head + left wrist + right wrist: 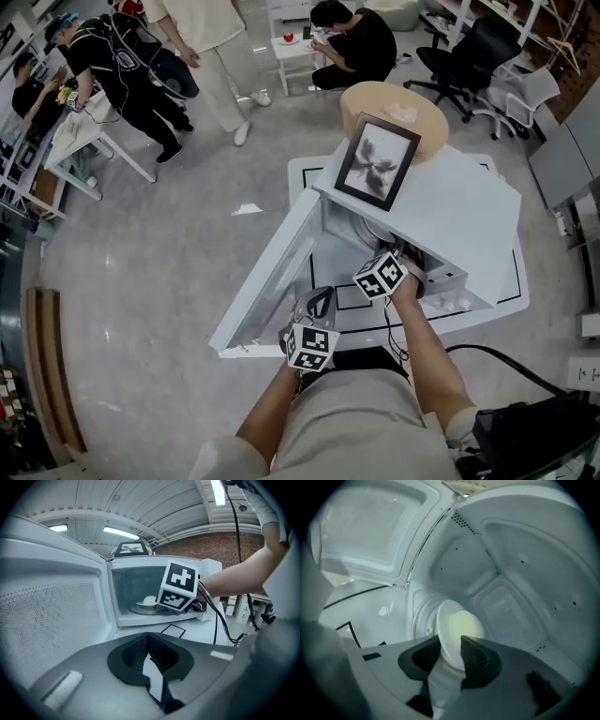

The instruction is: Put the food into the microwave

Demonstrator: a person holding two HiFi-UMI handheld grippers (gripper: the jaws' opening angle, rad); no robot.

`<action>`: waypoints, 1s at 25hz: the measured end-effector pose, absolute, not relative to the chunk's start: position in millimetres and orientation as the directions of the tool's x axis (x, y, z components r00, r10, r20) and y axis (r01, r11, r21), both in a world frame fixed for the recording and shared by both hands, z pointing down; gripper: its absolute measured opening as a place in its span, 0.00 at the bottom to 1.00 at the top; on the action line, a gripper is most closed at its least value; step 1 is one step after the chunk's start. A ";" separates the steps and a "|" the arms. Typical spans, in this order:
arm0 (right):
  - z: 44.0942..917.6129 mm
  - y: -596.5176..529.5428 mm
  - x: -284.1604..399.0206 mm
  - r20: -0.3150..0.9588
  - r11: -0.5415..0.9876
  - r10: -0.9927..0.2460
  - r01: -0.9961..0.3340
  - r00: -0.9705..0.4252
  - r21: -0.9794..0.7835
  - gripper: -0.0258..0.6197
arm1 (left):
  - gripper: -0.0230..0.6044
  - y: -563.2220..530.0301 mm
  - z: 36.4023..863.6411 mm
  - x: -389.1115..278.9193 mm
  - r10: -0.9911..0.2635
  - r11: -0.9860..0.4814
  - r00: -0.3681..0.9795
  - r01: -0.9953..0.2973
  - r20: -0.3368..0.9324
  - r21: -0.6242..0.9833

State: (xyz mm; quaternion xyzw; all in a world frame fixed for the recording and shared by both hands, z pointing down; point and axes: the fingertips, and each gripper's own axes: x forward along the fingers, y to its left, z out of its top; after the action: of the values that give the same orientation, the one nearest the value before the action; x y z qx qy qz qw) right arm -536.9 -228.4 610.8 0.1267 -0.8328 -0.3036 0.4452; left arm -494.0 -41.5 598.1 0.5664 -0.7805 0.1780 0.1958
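At frame centre the white microwave [450, 206] stands on the table [511, 286], its door [272, 272] swung wide to the left and the cavity open. Inside, a white plate [452, 620] of pale round food [466, 627] sits on the turntable [421, 616], with its near rim between the parted right tongs [450, 645]. The left tongs [149, 638] are closed and empty at lower centre.

Microwave [455, 211] casing: smooth white painted metal, cavity glossy; door [51, 616] w/ perforated panel. Plate [444, 620]: glossy white. Food [466, 626]: pale, matt. Right gripper [450, 641] pads [477, 656]: blk, ribbed, matt.

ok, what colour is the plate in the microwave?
White plate, pale yellowish food on it; clearest in the right gripper view.
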 end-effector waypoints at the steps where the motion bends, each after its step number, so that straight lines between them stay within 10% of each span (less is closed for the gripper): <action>1: 608.8 -226.8 -537.0 0.673 0.815 -0.451 0.037 -0.586 0.578 0.24 | 0.05 -42.0 598.8 -493.6 -0.816 0.297 -0.276 -0.954 0.509 -0.040; 20: 532.3 -168.1 -507.1 0.402 0.982 -0.180 -0.138 -0.898 0.133 0.31 | 0.05 -55.1 575.0 -493.9 -0.849 0.318 -0.266 -0.947 0.456 0.040; 25: 513.3 -144.0 -486.5 0.365 0.986 -0.160 -0.132 -0.917 0.099 0.08 | 0.05 -51.1 553.4 -491.7 -0.863 0.336 -0.290 -0.941 0.414 0.041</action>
State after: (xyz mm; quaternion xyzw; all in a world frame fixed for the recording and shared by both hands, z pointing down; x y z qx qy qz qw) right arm -486.5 -144.0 513.3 0.0746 -0.9785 -0.0360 0.1891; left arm -491.7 -51.1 553.4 0.5665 -0.7961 0.1059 0.1847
